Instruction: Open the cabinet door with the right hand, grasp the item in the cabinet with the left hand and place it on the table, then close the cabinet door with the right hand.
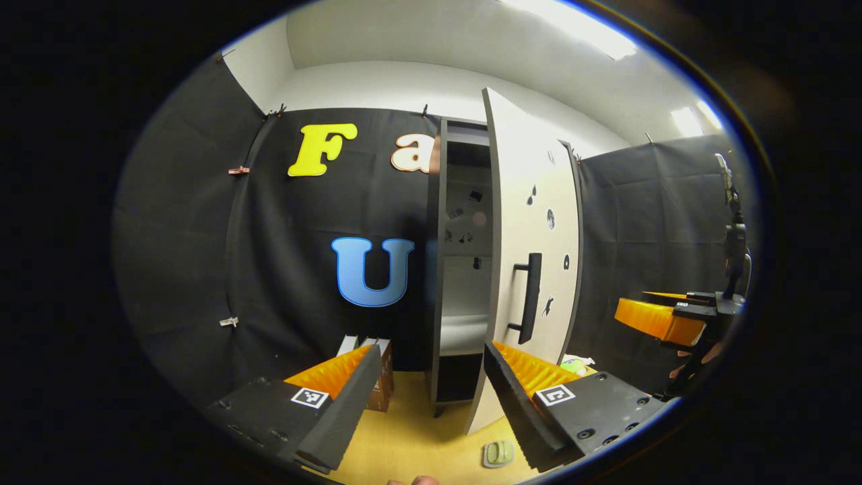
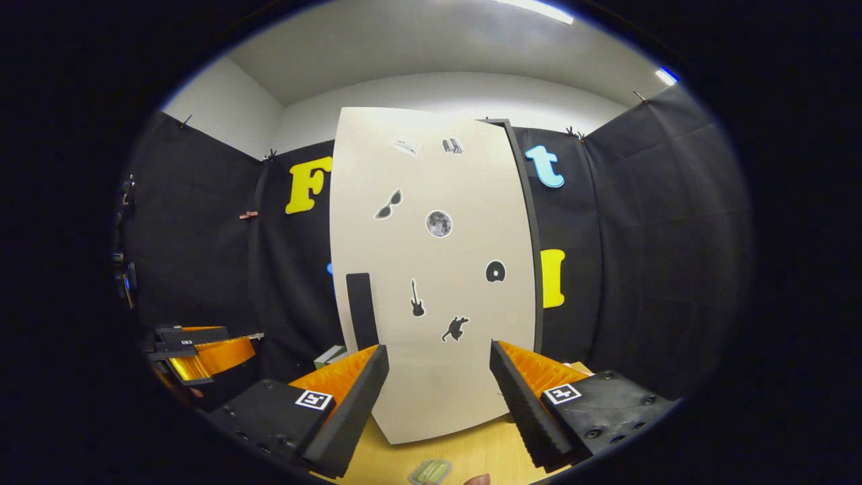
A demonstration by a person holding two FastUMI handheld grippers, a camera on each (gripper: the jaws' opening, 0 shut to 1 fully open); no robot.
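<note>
A tall grey cabinet (image 1: 436, 269) stands on the wooden table with its white, sticker-covered door (image 1: 539, 229) swung partly open, hinged on the right. The door's black bar handle (image 1: 530, 296) faces outward. The shelves (image 1: 466, 323) I can see inside look bare. My left gripper (image 1: 431, 397) is open and empty, a short way in front of the opening. My right gripper (image 2: 438, 397) is also open and empty, facing the door's outer face (image 2: 431, 269), with the handle (image 2: 361, 310) just left of it. A small pale green object (image 1: 498, 453) lies on the table below the door.
A brown and white box (image 1: 380, 377) stands left of the cabinet's foot. Some white and green bits (image 1: 576, 365) lie behind the door. The right gripper (image 1: 663, 320) shows off to the right in the left gripper view. The left gripper (image 2: 202, 350) appears at far left in the right gripper view.
</note>
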